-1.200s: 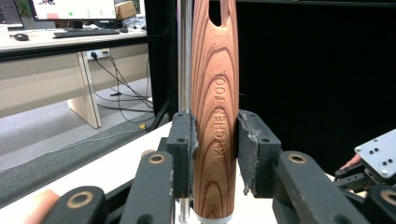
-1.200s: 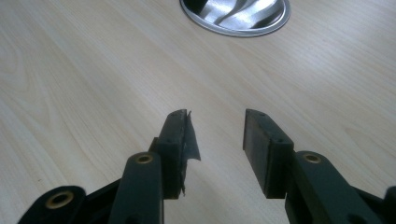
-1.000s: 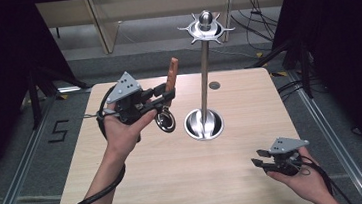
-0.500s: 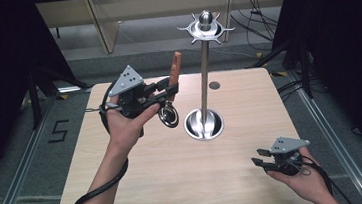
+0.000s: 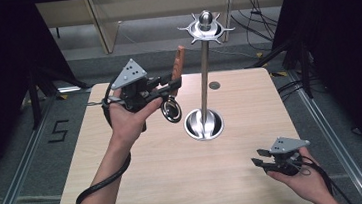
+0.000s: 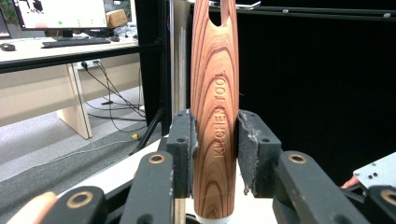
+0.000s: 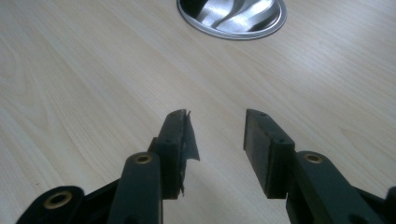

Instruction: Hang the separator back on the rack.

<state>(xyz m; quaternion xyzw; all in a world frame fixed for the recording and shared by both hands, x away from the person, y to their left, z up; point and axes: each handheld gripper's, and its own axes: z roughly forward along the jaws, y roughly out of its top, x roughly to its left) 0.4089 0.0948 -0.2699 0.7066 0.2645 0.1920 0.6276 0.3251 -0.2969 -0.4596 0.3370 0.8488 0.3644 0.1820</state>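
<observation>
Rigid, smooth wooden-handled kitchen tool with round steel head point(image 5: 174, 90), top-light, clamped mid-handle at centre left by left gripper point(image 5: 170, 86); right gripper point(image 5: 258, 158) released, lower right.

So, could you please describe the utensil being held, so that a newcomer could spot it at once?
Start at the tall steel rack standing mid-table on its round base. Just left of its pole, the left tongs are raised off the table, clamped on a utensil with a wooden handle. Its reddish, striped grain, stamped lettering, notched top end and small round metal head hanging below set it apart.
</observation>
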